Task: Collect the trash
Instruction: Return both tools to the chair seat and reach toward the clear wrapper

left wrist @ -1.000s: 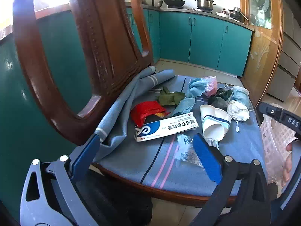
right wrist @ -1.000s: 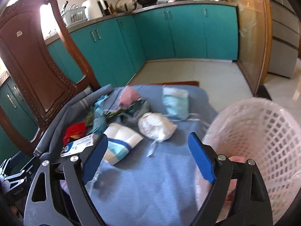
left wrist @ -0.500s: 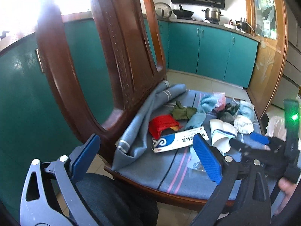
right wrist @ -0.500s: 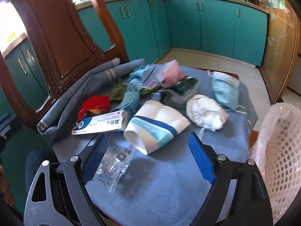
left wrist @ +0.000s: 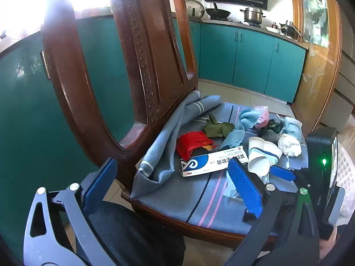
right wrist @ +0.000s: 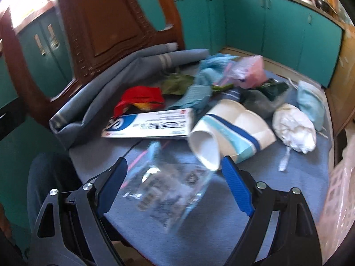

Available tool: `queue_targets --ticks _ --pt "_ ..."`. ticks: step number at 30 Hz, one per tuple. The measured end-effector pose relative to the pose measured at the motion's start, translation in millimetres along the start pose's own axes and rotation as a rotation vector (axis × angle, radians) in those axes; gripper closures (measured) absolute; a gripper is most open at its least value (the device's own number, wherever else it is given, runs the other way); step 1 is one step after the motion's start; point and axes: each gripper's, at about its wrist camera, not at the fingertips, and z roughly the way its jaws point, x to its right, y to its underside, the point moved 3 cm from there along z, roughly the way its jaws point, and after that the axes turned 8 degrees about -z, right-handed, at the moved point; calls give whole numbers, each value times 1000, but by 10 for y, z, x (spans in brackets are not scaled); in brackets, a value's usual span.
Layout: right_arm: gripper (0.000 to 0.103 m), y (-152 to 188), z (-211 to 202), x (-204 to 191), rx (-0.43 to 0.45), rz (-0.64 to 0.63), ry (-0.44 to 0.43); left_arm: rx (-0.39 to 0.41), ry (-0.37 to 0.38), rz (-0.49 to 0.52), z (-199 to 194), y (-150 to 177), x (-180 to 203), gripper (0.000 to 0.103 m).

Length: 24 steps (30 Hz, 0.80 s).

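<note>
Trash lies on a chair seat draped with a blue cloth [right wrist: 221,232]. There is a clear plastic bag [right wrist: 173,190], crushed white paper cups [right wrist: 230,128], a long white-and-blue box [right wrist: 150,124], a red wrapper [right wrist: 139,97], a white crumpled wad [right wrist: 292,128], green leaves [right wrist: 175,82] and a pink bag [right wrist: 253,71]. My right gripper [right wrist: 175,184] is open and low over the seat's front, its blue fingers straddling the clear bag without pressing it. My left gripper [left wrist: 173,186] is open and empty, off the seat's front left corner. One right finger [left wrist: 281,173] shows beside the cups [left wrist: 261,155].
A white lattice basket [right wrist: 339,188] stands just right of the seat. The carved wooden chair back [left wrist: 137,71] rises at the left. Teal cabinets [left wrist: 250,59] line the far wall, with tiled floor between. A dark trouser leg [left wrist: 133,232] is below the left gripper.
My right gripper swung left from the basket, sank and rolled, and now straddles the clear bag. It has entered the left wrist view at the right. The left gripper barely moved.
</note>
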Motion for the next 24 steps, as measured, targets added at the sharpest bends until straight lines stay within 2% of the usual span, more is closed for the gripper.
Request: queue_targets --ticks 3,5,7,9,14,15,16,18,24 --pt "18 35 53 -154 -23 -73 19 -6 -6 -7 25 11 -24 3" --pt "18 102 157 -213 -69 -102 19 -11 -10 -18 39 13 -48 3" --pt "27 144 223 -216 -91 -101 14 -15 -18 -22 45 15 -70 3" --pt "30 148 221 -213 -84 -107 17 -20 -19 -24 56 26 -77 3" --pt "53 128 148 -150 -73 -80 15 -40 -32 -23 84 60 -91 3" --pt "68 141 143 -139 -79 -74 13 -43 -36 -24 89 64 -96 3" --pt "74 154 139 -106 -81 -62 11 -49 -39 -27 96 72 -100 3" --pt "80 165 137 -57 -85 -47 12 -56 -39 -33 109 87 -102 3" --pt "83 169 4 130 -51 11 8 -79 -33 -11 175 158 -34 3"
